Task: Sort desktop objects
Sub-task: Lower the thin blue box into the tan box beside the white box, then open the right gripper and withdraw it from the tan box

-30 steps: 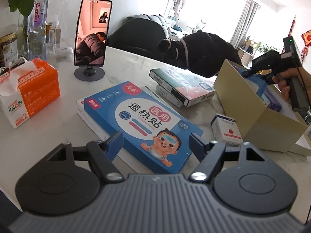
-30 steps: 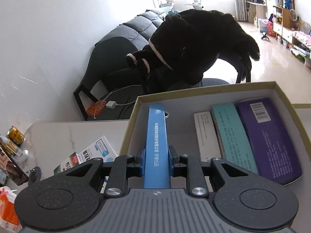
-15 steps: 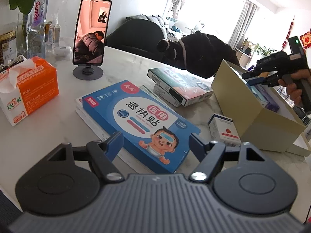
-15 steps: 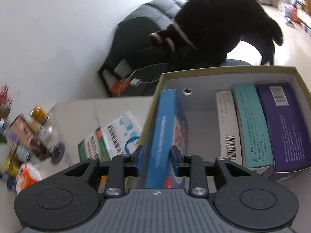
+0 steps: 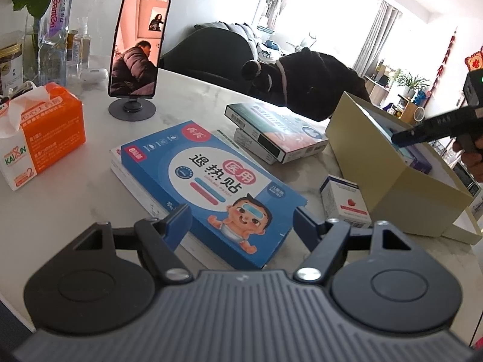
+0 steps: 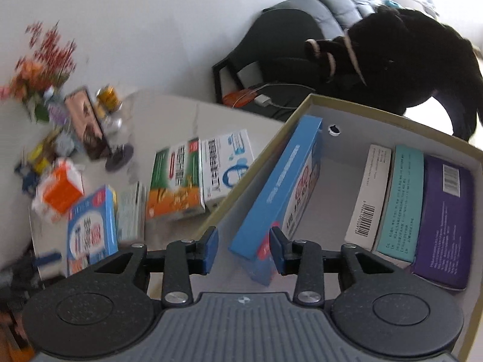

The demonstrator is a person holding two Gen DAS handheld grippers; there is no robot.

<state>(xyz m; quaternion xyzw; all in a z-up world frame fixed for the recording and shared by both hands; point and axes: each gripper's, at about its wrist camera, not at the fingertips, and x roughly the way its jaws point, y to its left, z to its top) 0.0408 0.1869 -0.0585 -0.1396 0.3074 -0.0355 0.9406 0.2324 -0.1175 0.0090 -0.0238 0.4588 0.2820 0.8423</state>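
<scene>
The right gripper (image 6: 243,249), fingers spread and released, hung over a blue box (image 6: 280,187) leaning on the left wall inside the cardboard box (image 6: 392,114), at eleven o'clock. The left gripper (image 5: 241,220), fingers spread and empty, hovered over another blue box (image 5: 211,187) on the tabletop (image 5: 75,205). Unsupported, the leaning box looked liable to topple flat.

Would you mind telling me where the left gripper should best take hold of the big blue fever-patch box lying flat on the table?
Probably across its narrow width at the near end. The blue fever-patch box lies flat on a thinner white box, so its long side edges stand exposed. The open left gripper already straddles that end; come in low from the near side.
</scene>
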